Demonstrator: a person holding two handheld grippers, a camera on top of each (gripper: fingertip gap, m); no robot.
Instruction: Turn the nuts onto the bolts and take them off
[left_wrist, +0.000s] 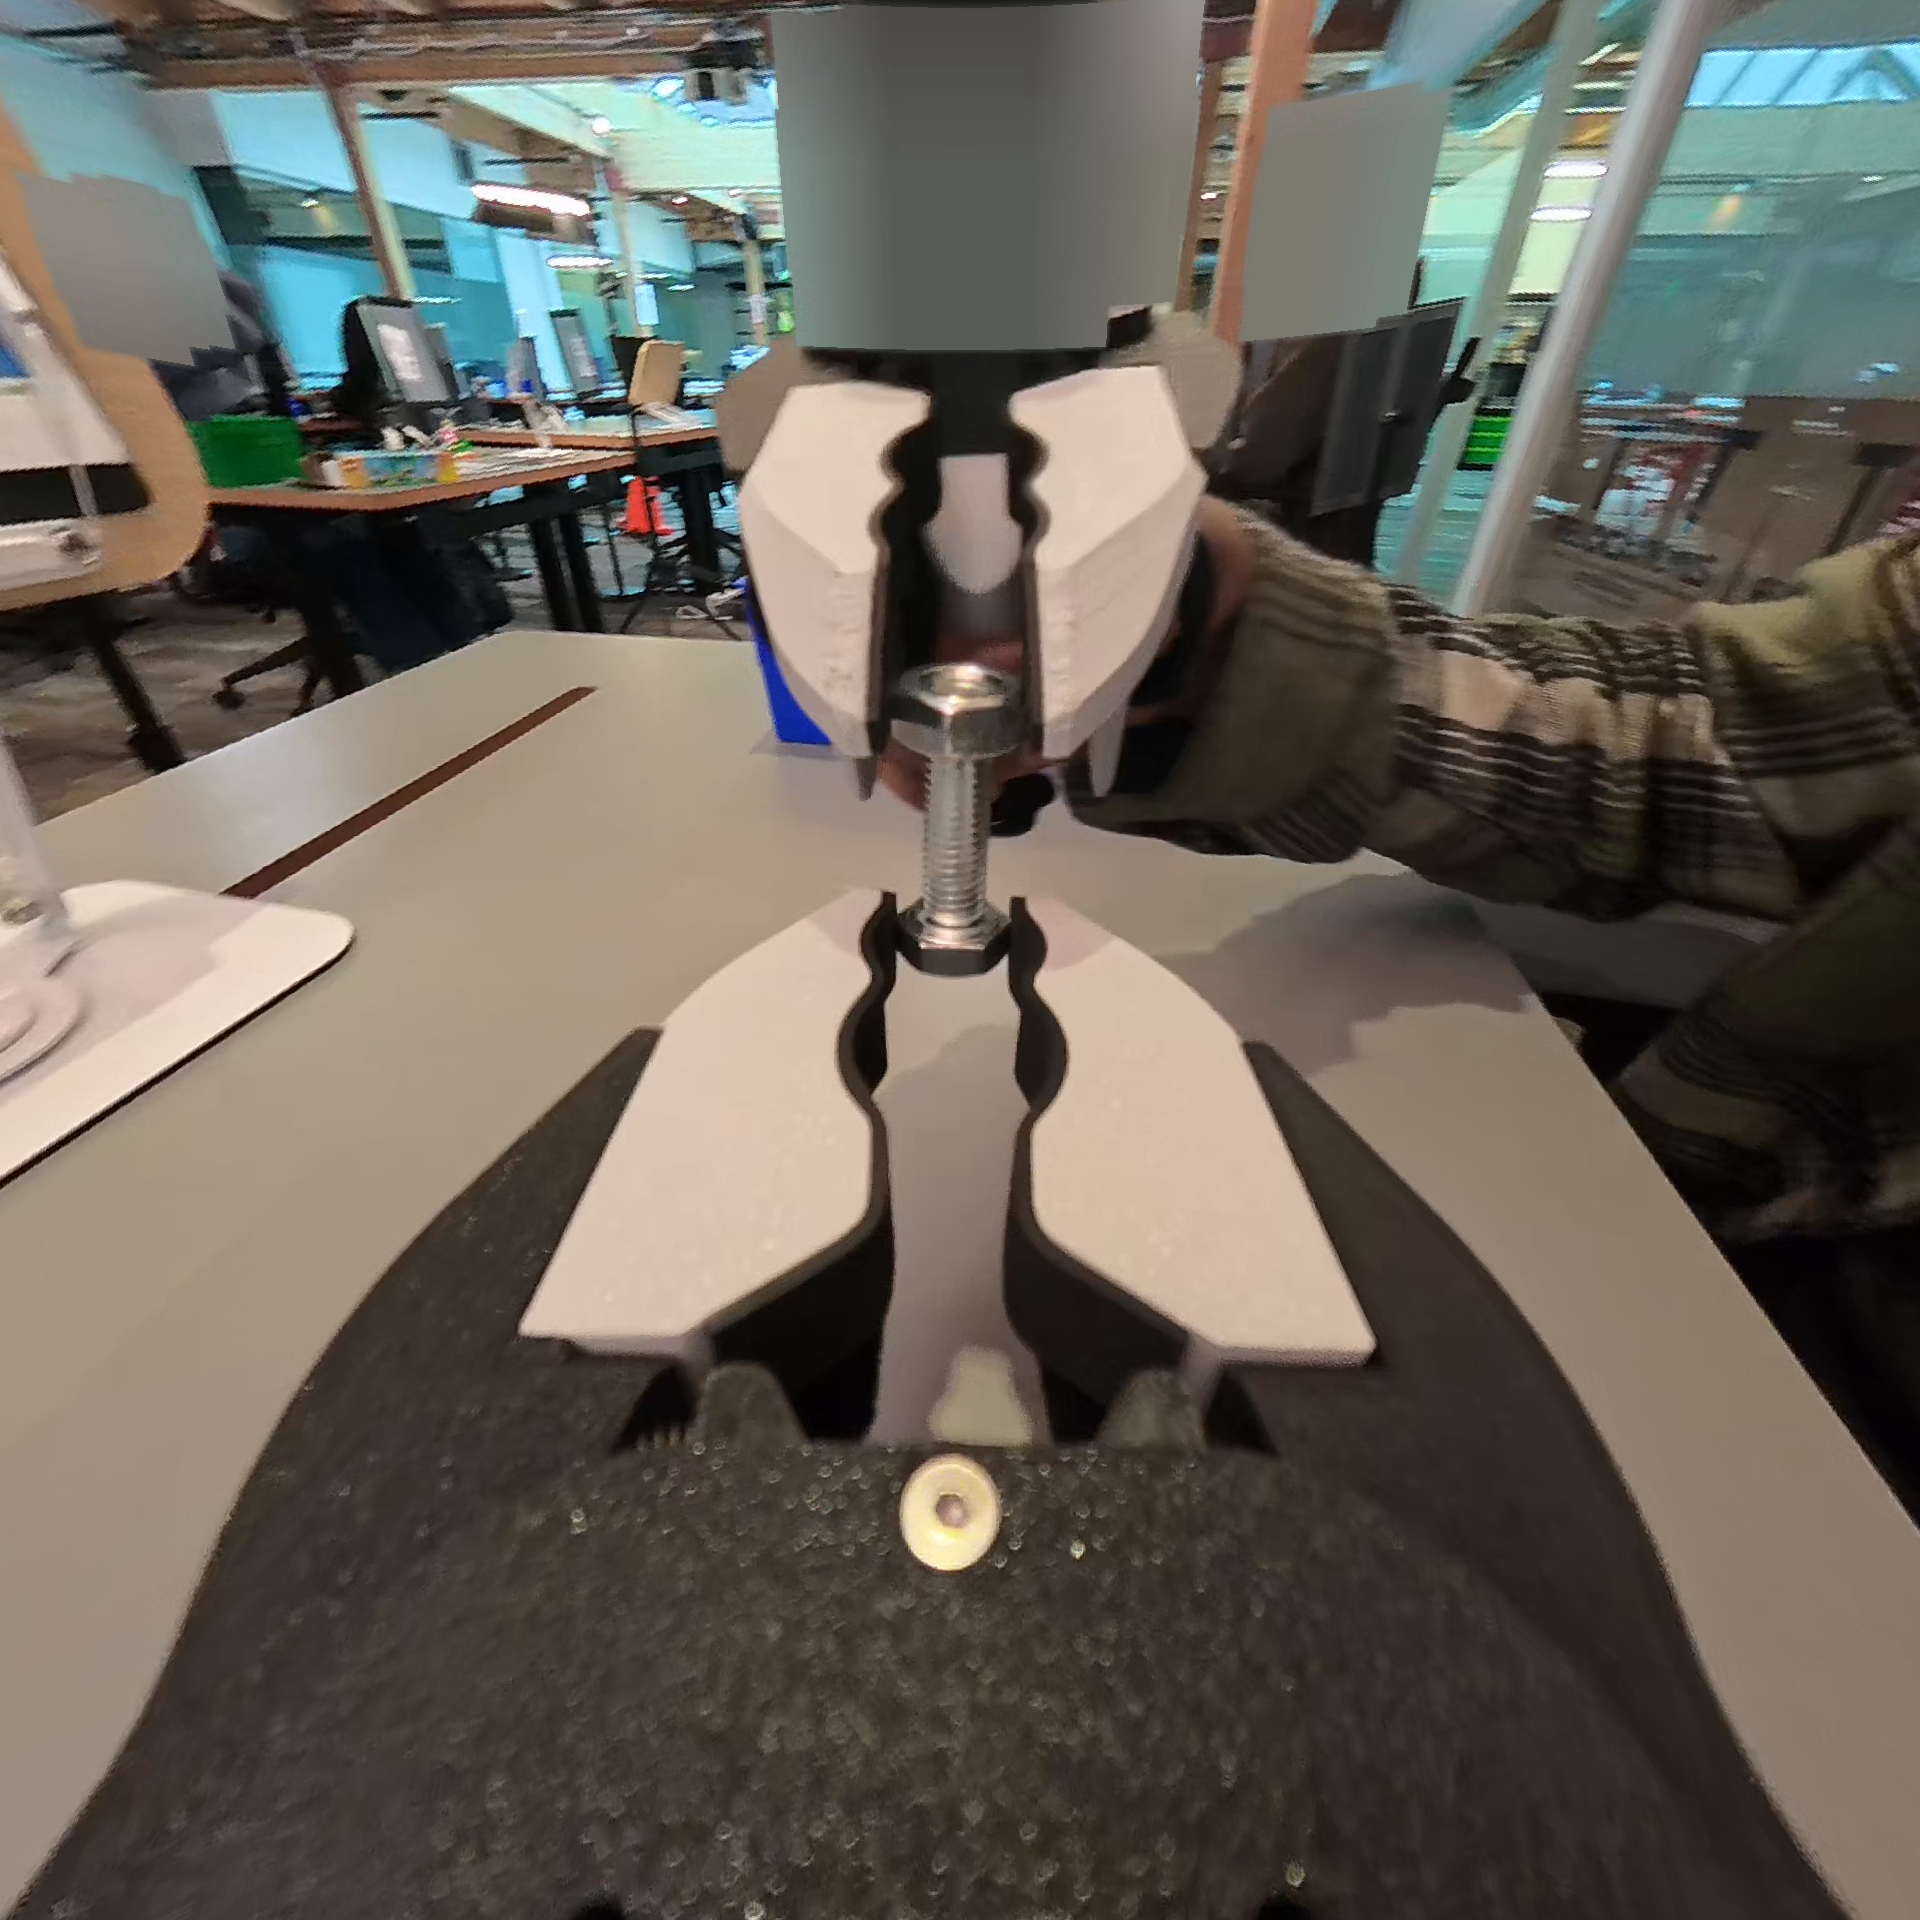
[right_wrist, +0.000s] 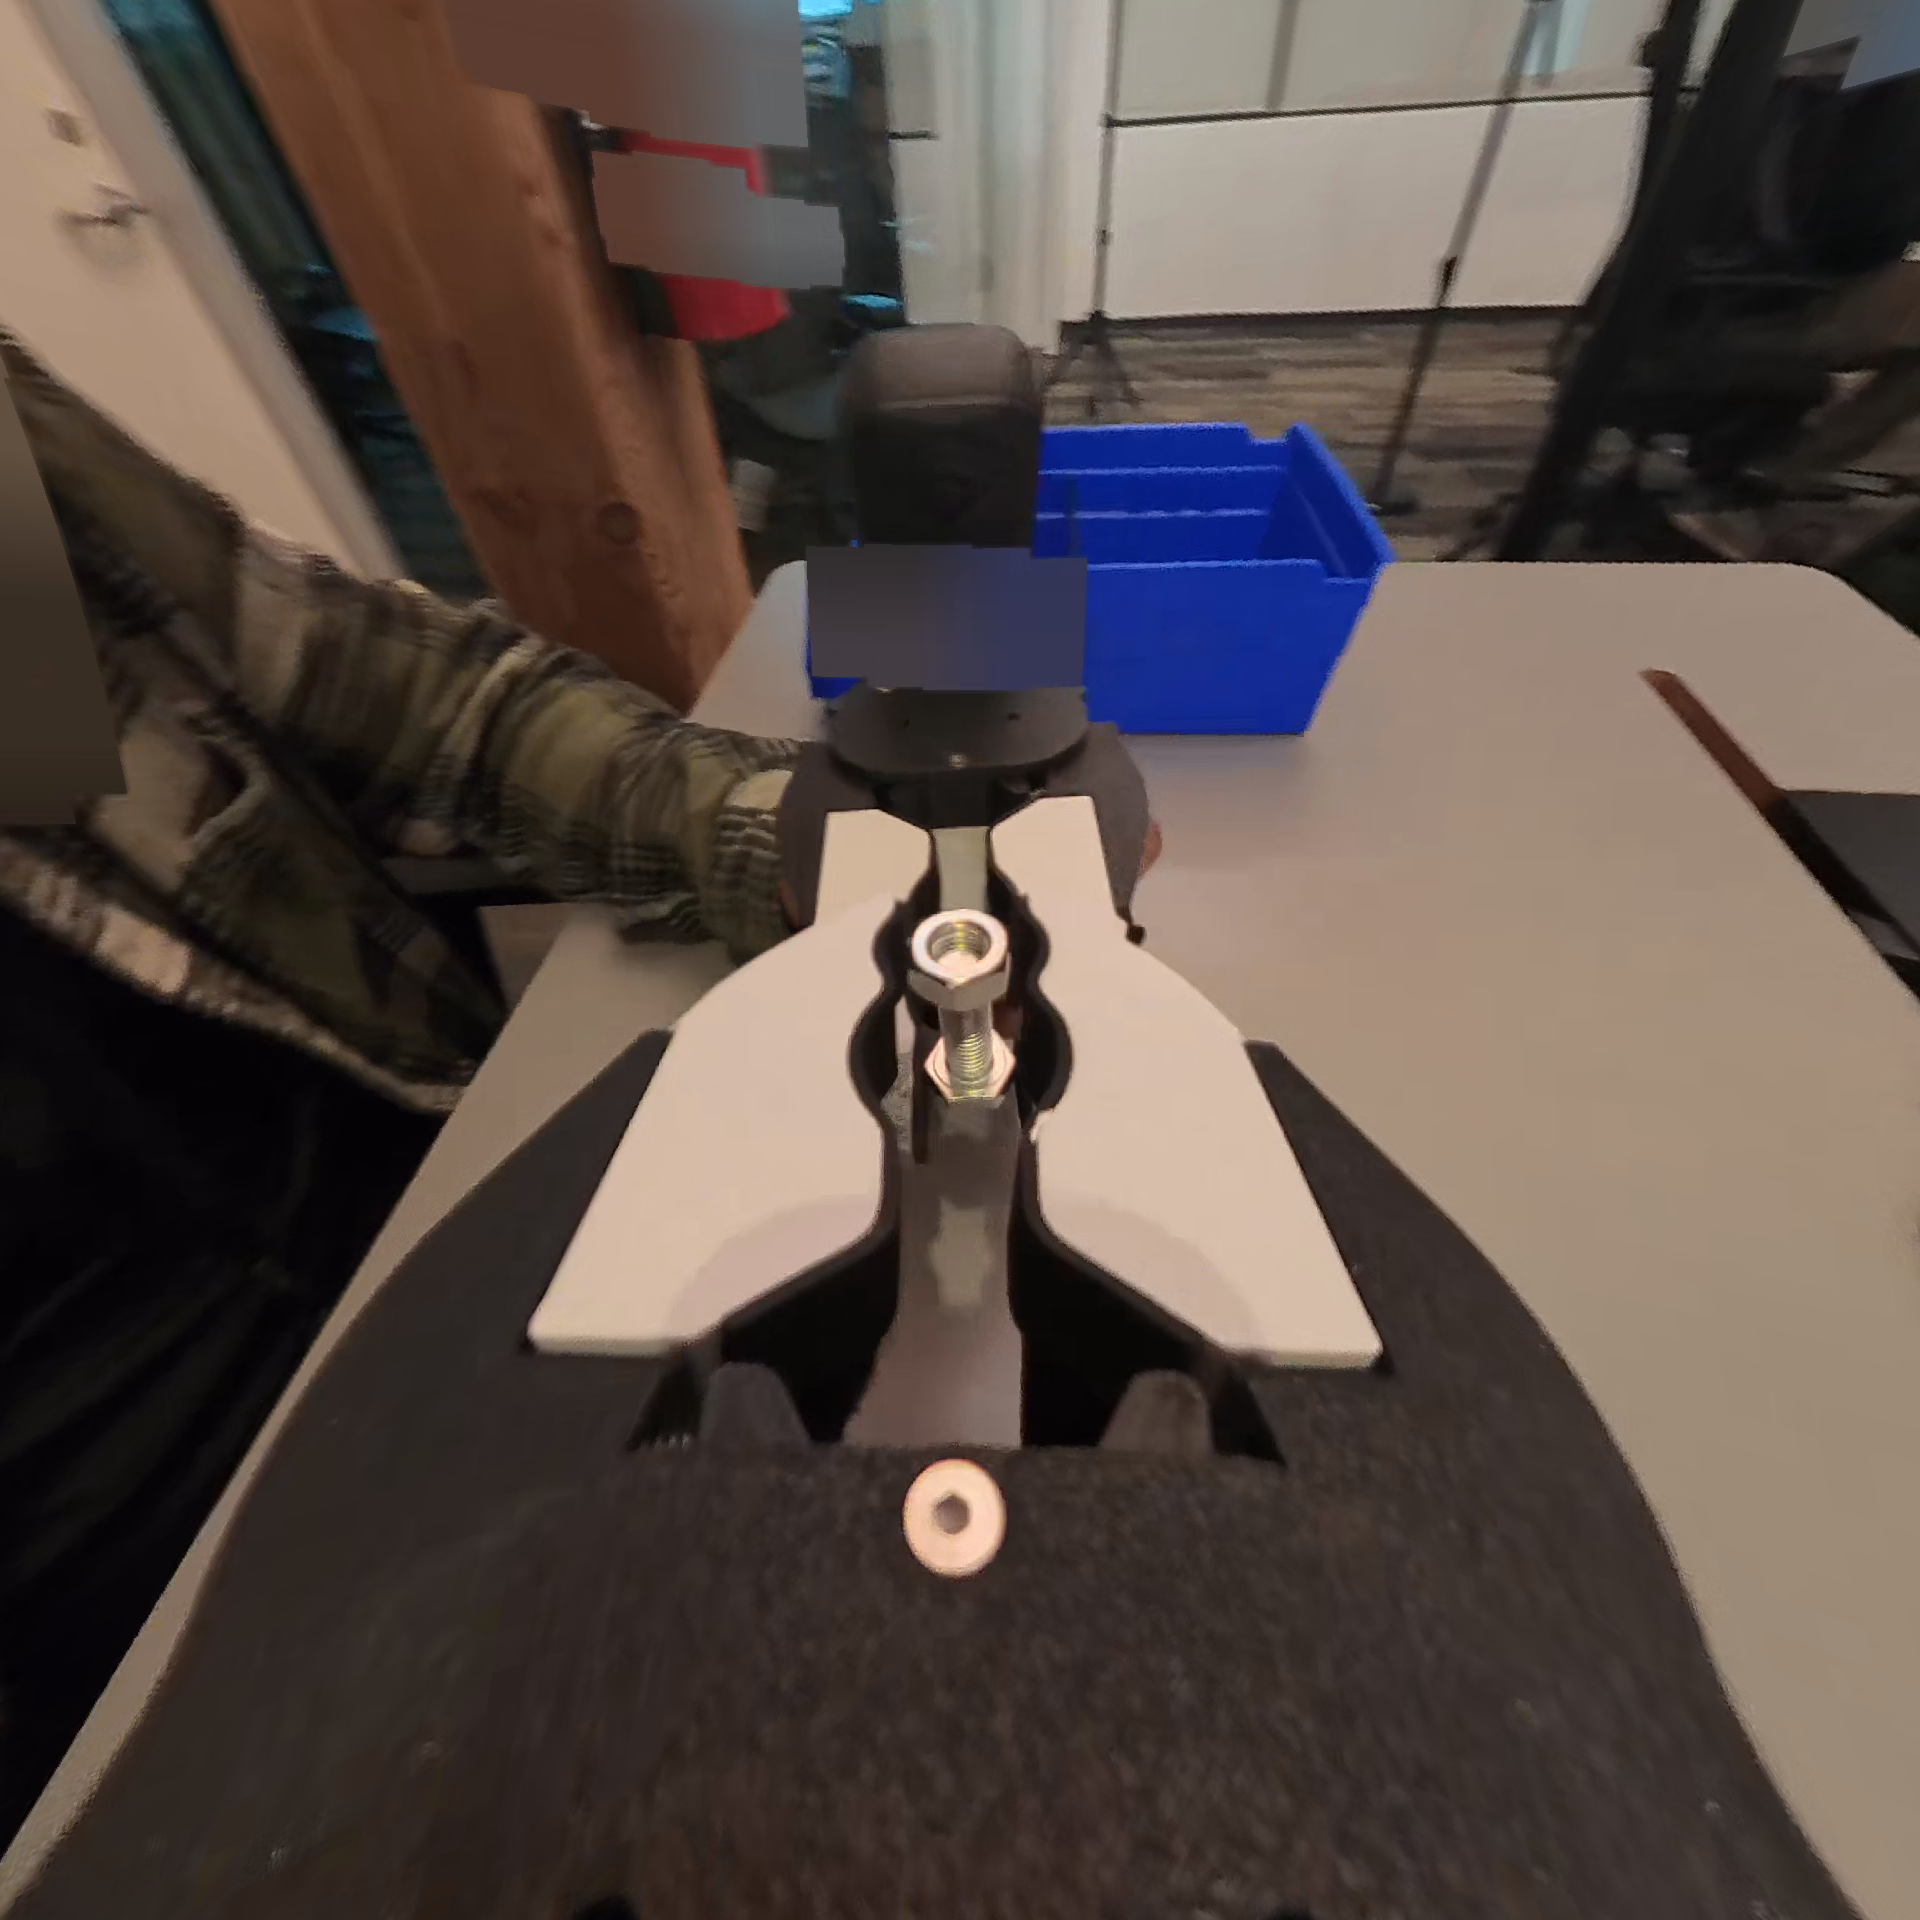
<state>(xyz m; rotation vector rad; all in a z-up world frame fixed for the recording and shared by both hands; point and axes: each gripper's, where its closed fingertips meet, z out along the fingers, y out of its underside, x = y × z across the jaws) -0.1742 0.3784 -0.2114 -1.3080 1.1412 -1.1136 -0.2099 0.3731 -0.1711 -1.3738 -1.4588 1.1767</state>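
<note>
A silver bolt (left_wrist: 953, 831) stands roughly upright above the grey table (left_wrist: 520, 987). My left gripper (left_wrist: 951, 935) is shut on the bolt's lower hex head (left_wrist: 951, 943). A silver nut (left_wrist: 956, 709) sits on the bolt's top end, its hole showing. My right gripper (left_wrist: 956, 727) faces the left camera and is shut on this nut. In the right wrist view the nut (right_wrist: 958, 956) sits between my right gripper's tips (right_wrist: 958, 951), with the threaded shaft (right_wrist: 961, 1039) and hex head (right_wrist: 961, 1077) below it. The left gripper's white fingers (right_wrist: 862, 862) lie beyond.
A blue bin (right_wrist: 1216, 623) stands at the table's far end, partly hidden in the left wrist view (left_wrist: 790, 696). A white mat (left_wrist: 156, 997) with a clear stand lies to the left. A person's plaid sleeve (left_wrist: 1507, 727) reaches in. A wooden post (right_wrist: 499, 364) stands beyond the table edge. Left tips to right tips: about 5 cm.
</note>
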